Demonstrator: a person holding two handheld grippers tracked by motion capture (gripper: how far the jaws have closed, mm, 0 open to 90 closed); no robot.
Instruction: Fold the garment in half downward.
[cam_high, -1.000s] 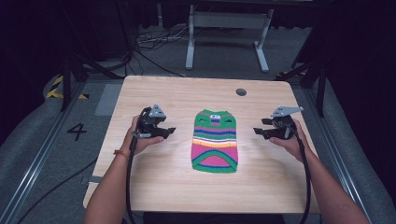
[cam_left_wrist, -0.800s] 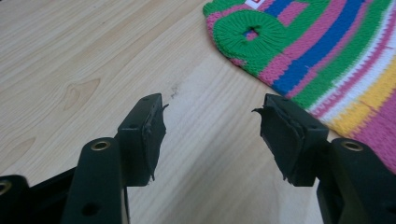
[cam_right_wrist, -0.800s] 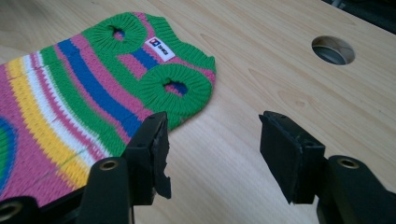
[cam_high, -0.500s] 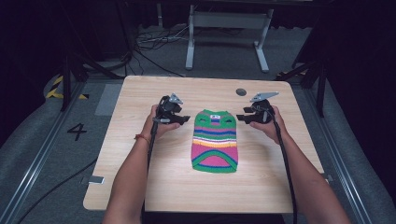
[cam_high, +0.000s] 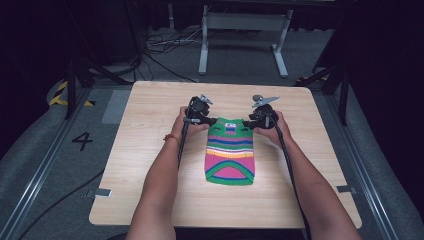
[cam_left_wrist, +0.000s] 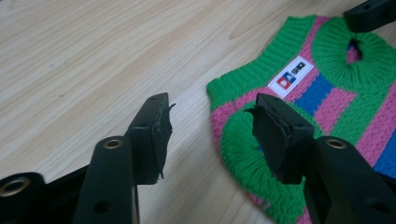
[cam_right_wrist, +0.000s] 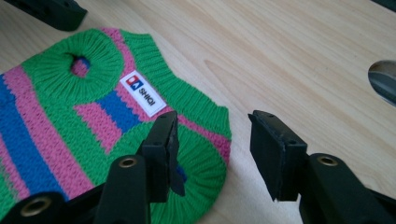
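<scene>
A small knitted sweater (cam_high: 230, 152) with green, pink and blue stripes lies flat on the wooden table (cam_high: 145, 150), its collar at the far end. My left gripper (cam_high: 211, 120) is at its far left corner and my right gripper (cam_high: 248, 123) at its far right corner. In the left gripper view the sweater (cam_left_wrist: 327, 93) has its green armhole edge between the open jaws of the left gripper (cam_left_wrist: 210, 107). In the right gripper view the right gripper (cam_right_wrist: 212, 123) straddles the other armhole of the sweater (cam_right_wrist: 70, 107). Both pairs of jaws have just been closing, and the pads do not press the knit.
A round cable hole (cam_right_wrist: 384, 81) sits in the tabletop just beyond the right gripper. A metal stand (cam_high: 243, 30) and loose cables (cam_high: 160, 45) lie on the floor behind the table. A "4" (cam_high: 82, 141) is marked on the floor at the left.
Both hands have moved forward and inward from the table's sides to the sweater's far corners. The jaws of both grippers stand narrower than before.
</scene>
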